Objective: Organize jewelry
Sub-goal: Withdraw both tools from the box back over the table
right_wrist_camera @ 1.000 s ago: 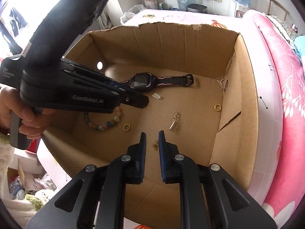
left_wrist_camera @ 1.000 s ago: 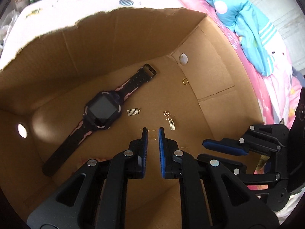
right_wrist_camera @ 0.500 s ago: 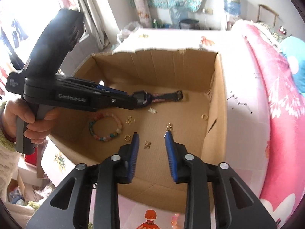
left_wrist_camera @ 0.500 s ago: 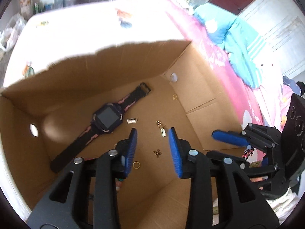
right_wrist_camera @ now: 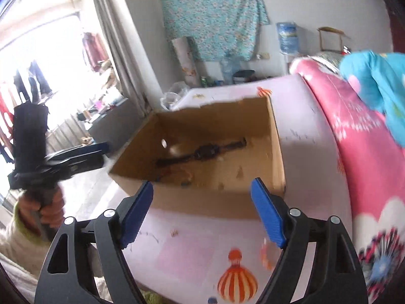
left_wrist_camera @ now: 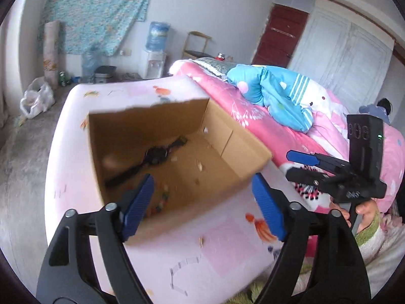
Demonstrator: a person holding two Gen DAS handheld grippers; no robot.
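1. Jewelry: small pieces lie scattered on the floor of the cardboard box [left_wrist_camera: 243,152]. Motion blur; I can't tell most pieces apart.
2. Watch [left_wrist_camera: 154,155], dark with a black strap, lies flat in the far half of the box floor, strap running diagonally. The right wrist view shows it too [right_wrist_camera: 205,152].
3. Bead bracelet [left_wrist_camera: 162,200], multicoloured, sits near the near-left wall of the box, partly behind my left finger in the left wrist view.
4. A few pale small bits [left_wrist_camera: 200,167] lie right of the watch, apart from it. Type unreadable.
5. One small bit [left_wrist_camera: 201,240] lies outside the box on the pink sheet [left_wrist_camera: 222,248], just near of the box's near wall.
6. My left gripper [left_wrist_camera: 202,202]: jaws have just been opening and now stand wide, nothing between the blue pads, held above the near edge of the box.
7. My right gripper [right_wrist_camera: 202,207]: same, jaws just opened wide, nothing between them, above the near wall. The left wrist view shows it at right [left_wrist_camera: 301,162], a hand [left_wrist_camera: 364,212] on its grip.
8. The box sits on the pink sheet. To the right is a pink floral quilt [left_wrist_camera: 253,106] with a blue plush toy [left_wrist_camera: 278,96] on it.
9. Far side: a patterned teal cloth [left_wrist_camera: 101,7] on the wall, a water dispenser [left_wrist_camera: 155,50], a red door [left_wrist_camera: 281,38].
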